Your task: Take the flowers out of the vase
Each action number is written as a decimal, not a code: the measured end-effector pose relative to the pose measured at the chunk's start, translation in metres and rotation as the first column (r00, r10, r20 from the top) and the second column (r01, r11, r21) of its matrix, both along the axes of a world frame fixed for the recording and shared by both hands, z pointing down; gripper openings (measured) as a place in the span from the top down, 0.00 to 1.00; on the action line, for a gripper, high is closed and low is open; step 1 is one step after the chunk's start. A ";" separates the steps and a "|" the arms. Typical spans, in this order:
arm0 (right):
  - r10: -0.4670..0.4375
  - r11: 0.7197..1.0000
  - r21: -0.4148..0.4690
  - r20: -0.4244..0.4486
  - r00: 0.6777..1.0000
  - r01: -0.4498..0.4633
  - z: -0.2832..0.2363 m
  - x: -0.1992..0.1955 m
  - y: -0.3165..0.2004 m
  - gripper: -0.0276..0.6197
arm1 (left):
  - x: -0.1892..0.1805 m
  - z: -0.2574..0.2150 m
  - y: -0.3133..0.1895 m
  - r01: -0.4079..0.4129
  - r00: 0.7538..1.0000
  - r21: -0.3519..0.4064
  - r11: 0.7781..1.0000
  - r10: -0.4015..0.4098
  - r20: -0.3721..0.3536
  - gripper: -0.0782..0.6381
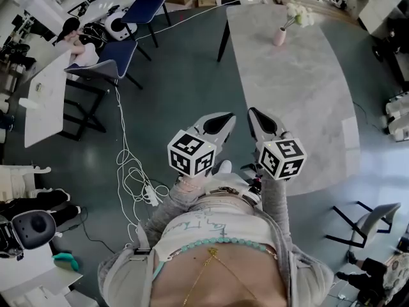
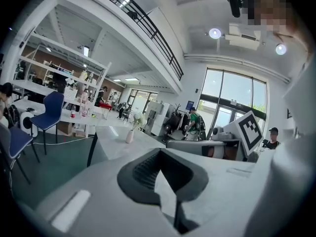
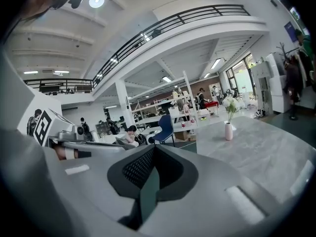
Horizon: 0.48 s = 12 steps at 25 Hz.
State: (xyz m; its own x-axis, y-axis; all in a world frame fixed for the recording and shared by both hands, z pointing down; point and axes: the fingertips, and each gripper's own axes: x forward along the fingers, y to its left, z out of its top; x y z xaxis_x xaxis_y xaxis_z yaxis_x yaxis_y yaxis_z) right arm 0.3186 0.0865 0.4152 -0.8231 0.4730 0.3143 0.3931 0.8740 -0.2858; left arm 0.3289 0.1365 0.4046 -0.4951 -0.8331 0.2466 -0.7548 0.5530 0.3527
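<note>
Head view: vase [image 1: 280,36] well apart, ahead of right tool [image 1: 254,114].

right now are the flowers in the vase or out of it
In the vase. The white flowers rise from the mouth of the pink vase, which stands upright at the far end of the table.

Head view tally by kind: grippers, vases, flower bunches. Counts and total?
grippers: 2 (left gripper, right gripper)
vase: 1
flower bunch: 1
total: 4
</note>
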 end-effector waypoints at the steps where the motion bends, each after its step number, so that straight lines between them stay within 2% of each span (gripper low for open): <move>1: 0.006 1.000 -0.001 0.000 1.000 -0.006 0.000 -0.002 -0.001 0.92 | -0.002 0.001 0.001 -0.003 1.000 -0.001 1.000 0.003 -0.003 0.89; 5: 0.051 0.999 -0.002 0.004 0.999 -0.051 0.003 -0.015 -0.004 0.92 | -0.022 0.005 0.004 -0.026 1.000 0.001 1.000 0.026 0.002 0.89; 12: 0.145 0.989 0.024 -0.006 0.989 -0.144 0.001 -0.047 -0.008 0.92 | -0.060 0.000 -0.006 -0.148 0.989 0.021 0.989 0.149 0.000 0.89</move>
